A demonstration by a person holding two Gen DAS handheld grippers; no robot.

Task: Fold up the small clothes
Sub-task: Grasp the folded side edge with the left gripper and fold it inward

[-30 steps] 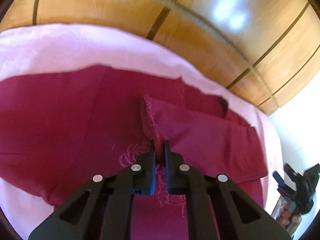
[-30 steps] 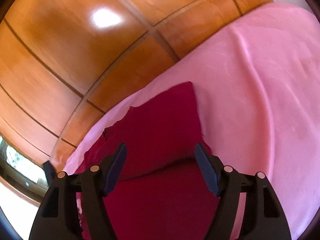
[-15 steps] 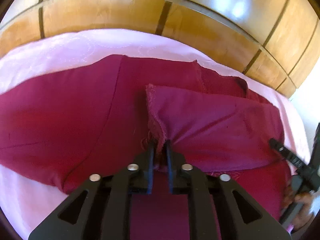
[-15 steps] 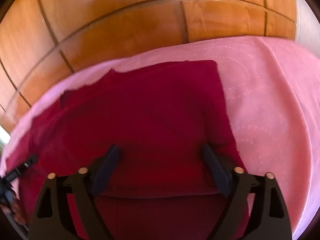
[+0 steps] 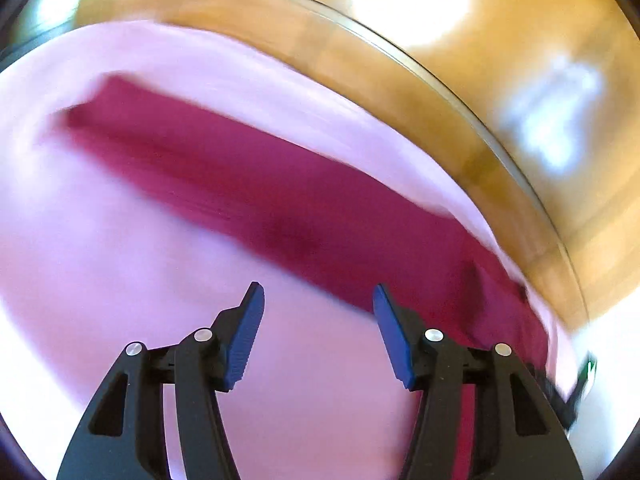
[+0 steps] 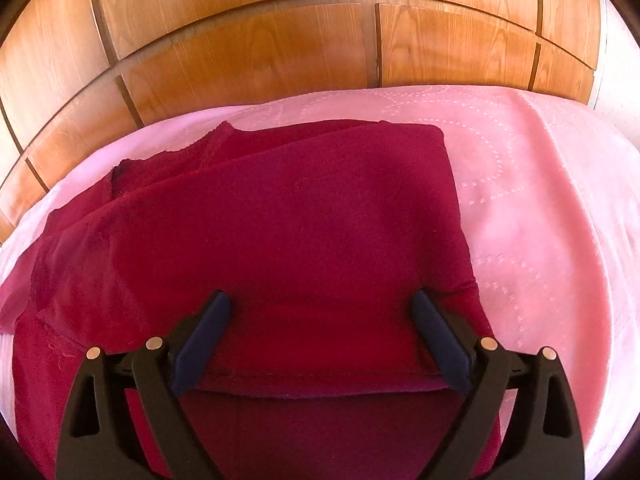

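A dark red garment [image 6: 288,232] lies partly folded on a pink bed cover [image 6: 540,200], with one flap laid over its body. My right gripper [image 6: 322,304] is open and empty, its fingers spread just above the folded flap. In the blurred left wrist view the garment [image 5: 280,204] is a long red band across the pink cover [image 5: 120,264]. My left gripper [image 5: 318,294] is open and empty, over the cover beside the garment's near edge.
A wooden panelled headboard [image 6: 320,40] runs along the far side of the bed and also shows in the left wrist view [image 5: 520,80]. The other gripper's black frame [image 5: 572,396] shows at the left view's lower right edge.
My left gripper has let go of the sleeve fold, opened wide and swung back off the garment. My right gripper stayed open and squared up over the folded flap.
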